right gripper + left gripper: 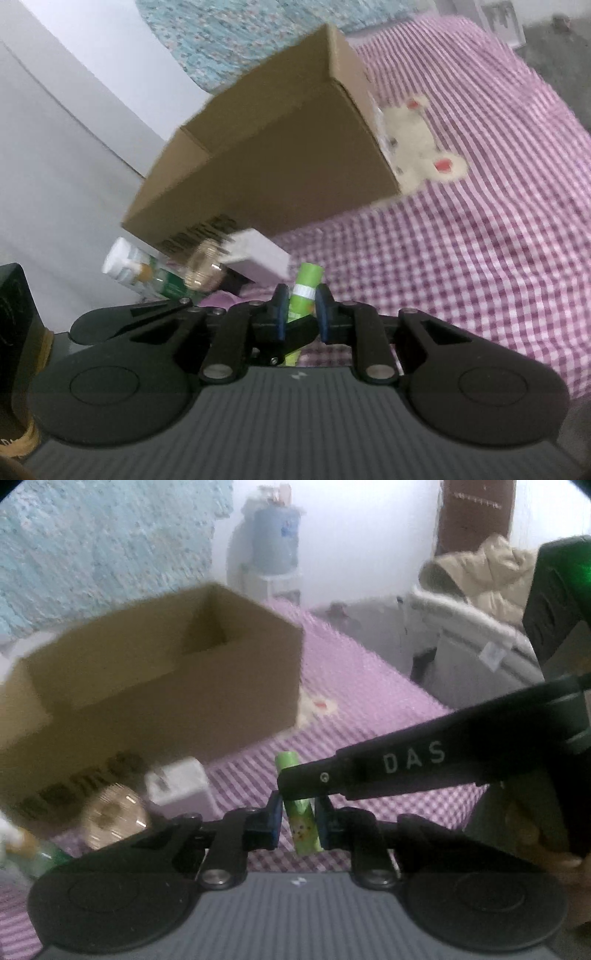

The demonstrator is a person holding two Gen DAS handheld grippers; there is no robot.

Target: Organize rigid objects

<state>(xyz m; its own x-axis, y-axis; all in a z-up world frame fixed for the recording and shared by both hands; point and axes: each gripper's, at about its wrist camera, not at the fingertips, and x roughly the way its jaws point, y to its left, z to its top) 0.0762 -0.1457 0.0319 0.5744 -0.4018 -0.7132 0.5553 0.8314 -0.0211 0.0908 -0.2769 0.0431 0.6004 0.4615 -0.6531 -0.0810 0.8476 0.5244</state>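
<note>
A small green tube (303, 829) with a cartoon print stands upright above the pink checked bedsheet (480, 258). My left gripper (298, 814) is shut on its lower part, blue pads pressing both sides. My right gripper (300, 306) is shut on the same green tube (306, 286) near its white band. In the left wrist view, one of the right gripper's black fingers (369, 775) reaches in from the right across the tube's upper part. An open cardboard box (147, 686) sits just behind, and its inside looks bare.
A small white box (177, 786), a round gold-lidded jar (112, 816) and a white-capped green bottle (136, 273) lie by the cardboard box (277, 147). A cream plush figure (417, 147) lies on the sheet. A water dispenser (275, 542) and a beige jacket (484, 576) stand beyond the bed.
</note>
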